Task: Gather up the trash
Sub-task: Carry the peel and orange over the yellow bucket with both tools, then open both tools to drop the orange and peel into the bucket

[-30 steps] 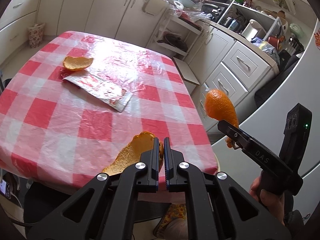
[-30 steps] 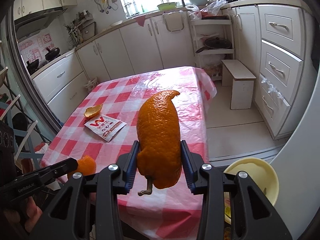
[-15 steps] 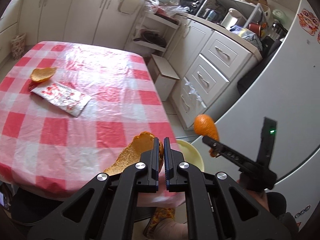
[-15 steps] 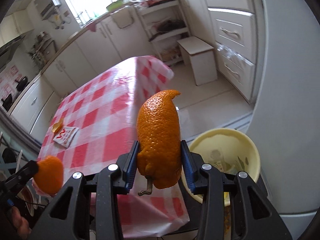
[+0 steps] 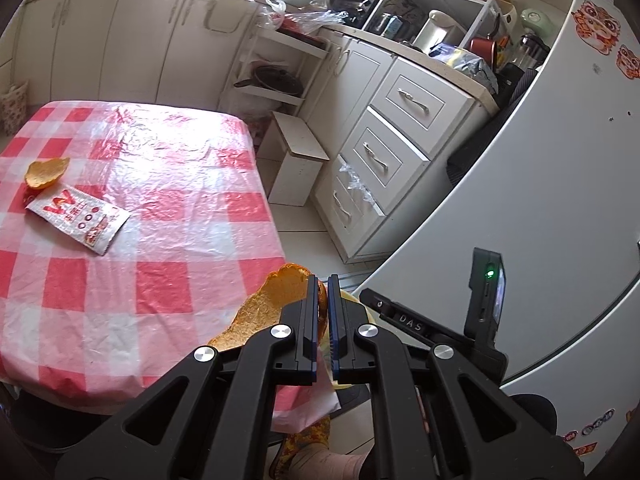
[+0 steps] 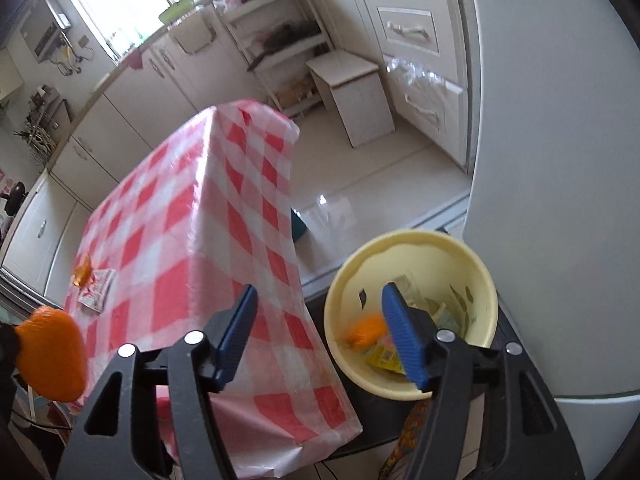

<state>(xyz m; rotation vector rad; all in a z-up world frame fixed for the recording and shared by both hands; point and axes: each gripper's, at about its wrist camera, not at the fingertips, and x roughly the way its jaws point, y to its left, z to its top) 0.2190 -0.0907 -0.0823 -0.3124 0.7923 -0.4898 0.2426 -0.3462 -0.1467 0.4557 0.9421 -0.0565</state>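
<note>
Gone from the right gripper (image 6: 318, 330) since a second ago: the large peel, now a blurred orange peel (image 6: 366, 330) dropping into the yellow bin (image 6: 412, 240) beside the table (image 6: 192, 240); jaws opening, nothing between them. Left gripper (image 5: 324, 320) clamped on another orange peel (image 5: 260, 312). Next, best carried fully over the bin's mouth before release. Still lying on the table: a small peel (image 5: 44, 172) and wrapper (image 5: 78, 220).
</note>
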